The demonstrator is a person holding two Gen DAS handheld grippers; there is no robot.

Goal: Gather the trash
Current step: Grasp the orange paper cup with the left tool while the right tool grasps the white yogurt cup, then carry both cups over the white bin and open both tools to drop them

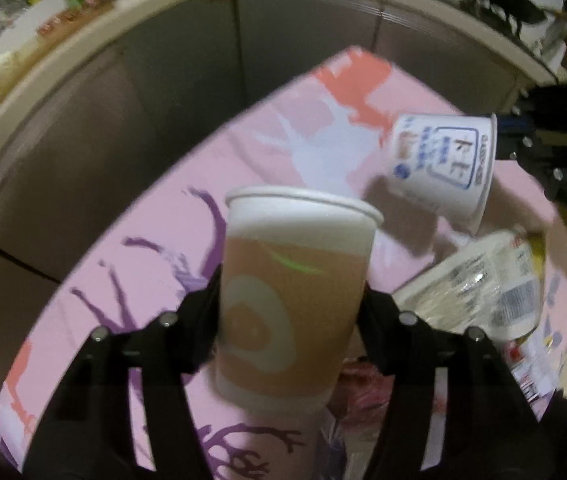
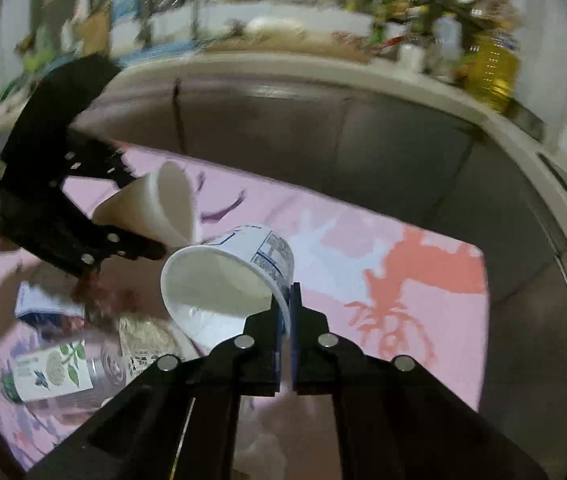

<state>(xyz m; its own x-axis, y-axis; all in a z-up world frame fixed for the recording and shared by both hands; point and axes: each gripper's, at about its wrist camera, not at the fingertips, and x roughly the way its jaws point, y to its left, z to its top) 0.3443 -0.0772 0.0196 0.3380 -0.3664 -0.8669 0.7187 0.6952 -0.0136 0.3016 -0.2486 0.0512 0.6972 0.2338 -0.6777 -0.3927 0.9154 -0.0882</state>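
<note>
My left gripper (image 1: 291,296) is shut on an orange and white paper cup (image 1: 295,288), its fingers pressing both sides of the upright cup above the pink cloth. The right wrist view shows that cup (image 2: 171,200) tilted in the left gripper (image 2: 139,216) at the left. My right gripper (image 2: 287,312) is shut on the rim of a white yogurt cup with blue print (image 2: 227,272), whose open mouth faces the camera. In the left wrist view this yogurt cup (image 1: 443,160) hangs tilted at the upper right.
A pink patterned cloth (image 2: 403,280) covers the table. A clear plastic bottle with a leaf label (image 2: 55,372) lies on it among crumpled wrappers (image 2: 143,332); the bottle (image 1: 483,280) shows again at right. Grey cabinet fronts (image 2: 363,140) and a cluttered counter (image 2: 323,44) stand behind.
</note>
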